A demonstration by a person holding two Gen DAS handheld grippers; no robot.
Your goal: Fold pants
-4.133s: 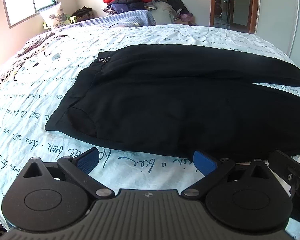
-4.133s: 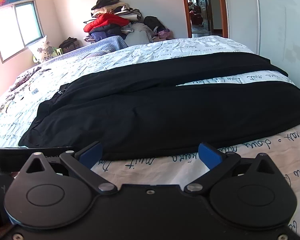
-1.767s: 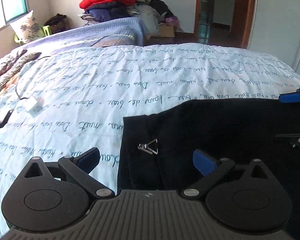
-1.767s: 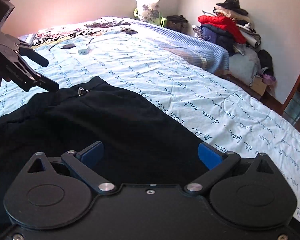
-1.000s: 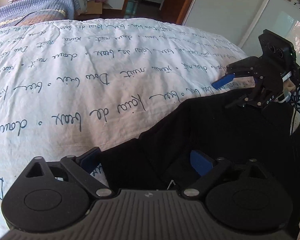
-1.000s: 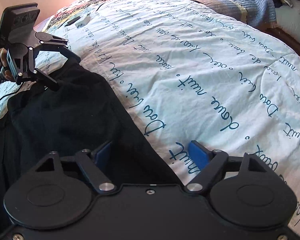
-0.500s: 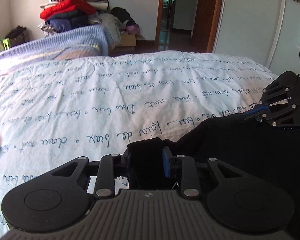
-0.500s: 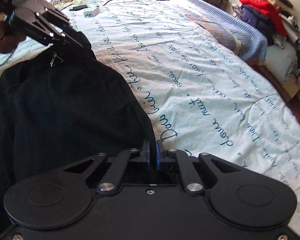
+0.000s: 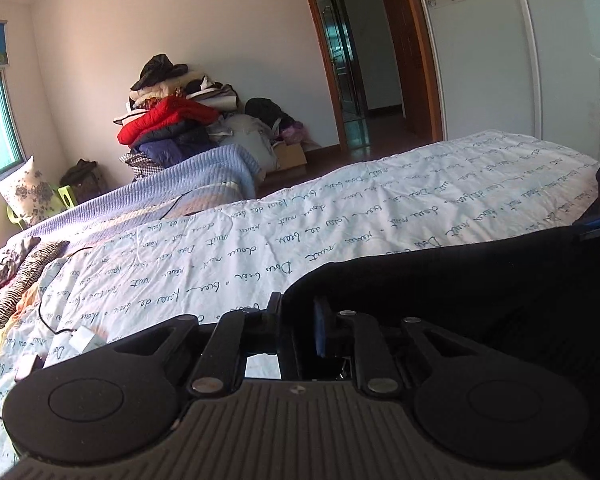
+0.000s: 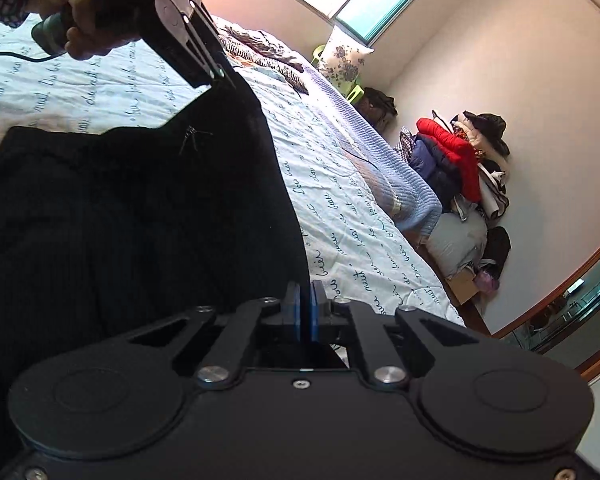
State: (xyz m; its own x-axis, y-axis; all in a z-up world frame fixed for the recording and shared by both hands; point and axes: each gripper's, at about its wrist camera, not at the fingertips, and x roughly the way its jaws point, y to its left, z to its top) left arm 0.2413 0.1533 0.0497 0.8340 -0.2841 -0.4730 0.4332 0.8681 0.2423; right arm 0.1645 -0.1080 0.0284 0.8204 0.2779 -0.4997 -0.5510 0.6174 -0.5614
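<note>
left gripper (image 9: pixel 296 330): fingers nearly closed, have just been closing, clamp a thick bunch of the pants (image 9: pixel 480 288) edge.
right gripper (image 10: pixel 305 312): fingers fully closed, pinch a thin bit of the same edge.
pants location: black, edge lifted off the bed (image 9: pixel 380 200) between both grippers; rest hangs and lies toward the near side of the bed.
risk 1: thin right pinch slips, cause: fabric weight pulling during the carry.
risk 2: crooked fold, cause: grippers at uneven height, edge sags between them.
risk 3: metal clip (image 10: pixel 192 134) snags the bedsheet.
change vs 1 s ago: both grippers were wide open over flat pants; now closed and fabric is raised.
</note>
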